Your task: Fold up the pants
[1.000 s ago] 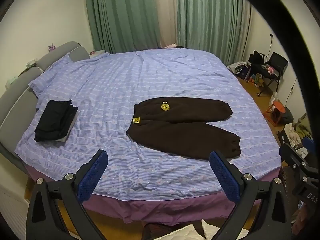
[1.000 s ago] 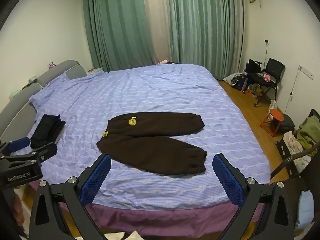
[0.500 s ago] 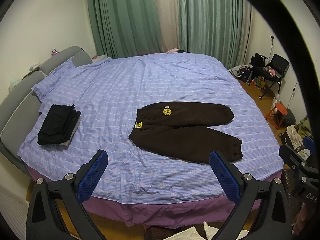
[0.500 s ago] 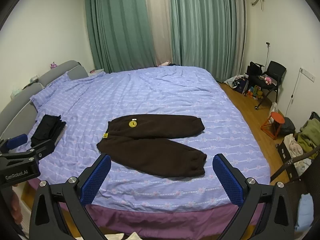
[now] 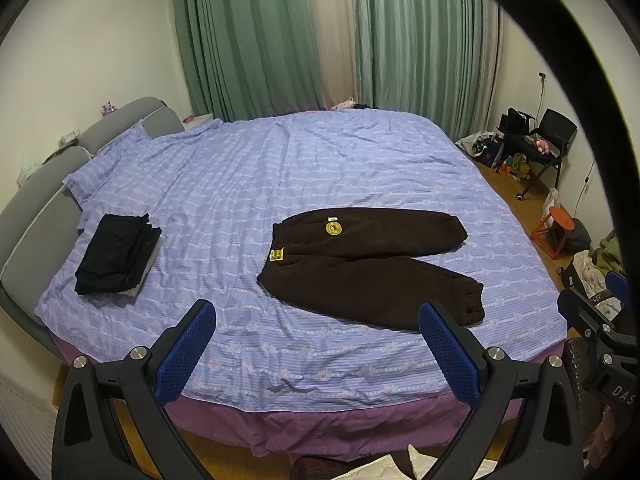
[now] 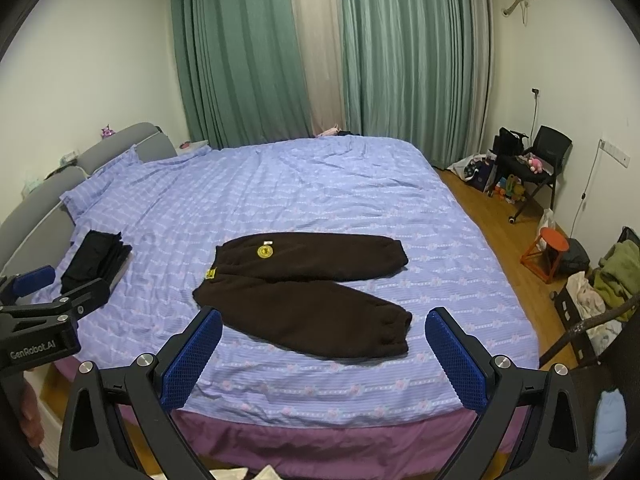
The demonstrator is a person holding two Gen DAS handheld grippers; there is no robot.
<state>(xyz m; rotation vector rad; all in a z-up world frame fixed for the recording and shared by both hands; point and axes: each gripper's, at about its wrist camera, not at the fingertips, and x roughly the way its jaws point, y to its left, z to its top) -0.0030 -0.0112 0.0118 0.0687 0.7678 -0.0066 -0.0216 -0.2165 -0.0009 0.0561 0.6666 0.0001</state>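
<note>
Dark brown pants (image 5: 372, 264) with a yellow round patch lie flat on the purple bedsheet (image 5: 280, 168), waist to the left, both legs spread to the right. They also show in the right wrist view (image 6: 308, 288). My left gripper (image 5: 316, 344) is open and empty, held back from the bed's near edge. My right gripper (image 6: 324, 352) is open and empty too, also short of the bed. Neither touches the pants.
A stack of folded dark clothes (image 5: 116, 256) lies on the bed's left side near the grey headboard (image 5: 36, 184). Green curtains hang behind. On the right floor are a black chair (image 6: 540, 160), an orange stool (image 6: 548, 252) and piled clothes (image 6: 608, 280).
Both grippers have drawn back and tilted up a little; the bed and pants sit slightly lower and farther in view. The pants have not moved.
</note>
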